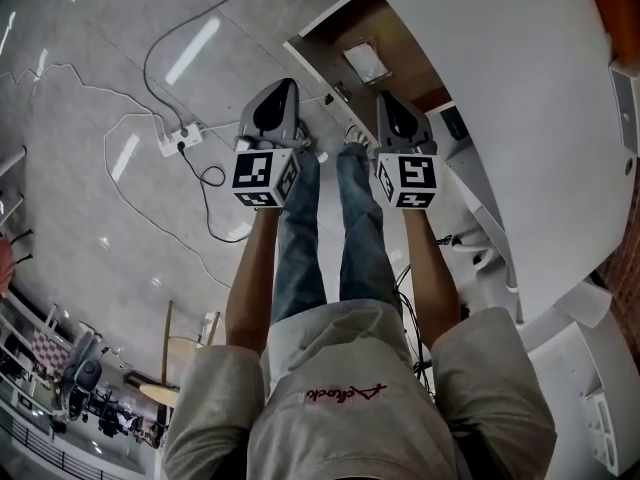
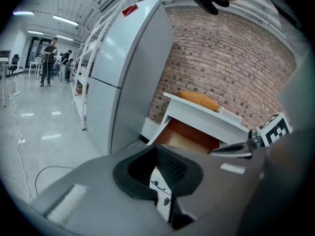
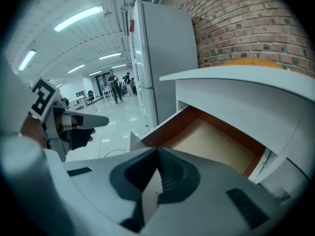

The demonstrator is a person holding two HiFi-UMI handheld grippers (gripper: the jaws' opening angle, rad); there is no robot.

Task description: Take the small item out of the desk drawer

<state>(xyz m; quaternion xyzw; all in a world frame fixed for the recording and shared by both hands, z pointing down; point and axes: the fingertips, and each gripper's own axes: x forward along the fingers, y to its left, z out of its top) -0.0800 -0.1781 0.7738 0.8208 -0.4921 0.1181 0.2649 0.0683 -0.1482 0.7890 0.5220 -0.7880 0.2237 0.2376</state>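
Small item, head view: a pale, flat square piece (image 1: 367,61) lies on the brown floor of the open desk drawer (image 1: 405,46). It is ahead of both my grippers and touched by neither. What it is exactly I cannot tell.
Grippers, head view: my left gripper (image 1: 283,86) and right gripper (image 1: 388,98) are held side by side above my legs with their noses toward the drawer. I judge this keeps either one ready to reach in.
Desk, head view: the white desk top (image 1: 500,98) overhangs the drawer's far side, so the way in is from above the pulled-out part.
Left jaws, left gripper view: clenched tip to tip with nothing between them. Through the slit below the tips I see only the white pedestal (image 2: 160,188) under the desk.
Drawer, left gripper view: it stands pulled out beneath the desk top. The item is hidden behind my own gripper body, and my right gripper shows just beside.
Right jaws, right gripper view: also clenched and empty, aimed at the drawer's open corner.
Drawer, right gripper view: only bare tan floor shows, and the item is out of sight here.
Next move, my judgement: the reach has not begun, and one pair of jaws must part before going down over the piece.
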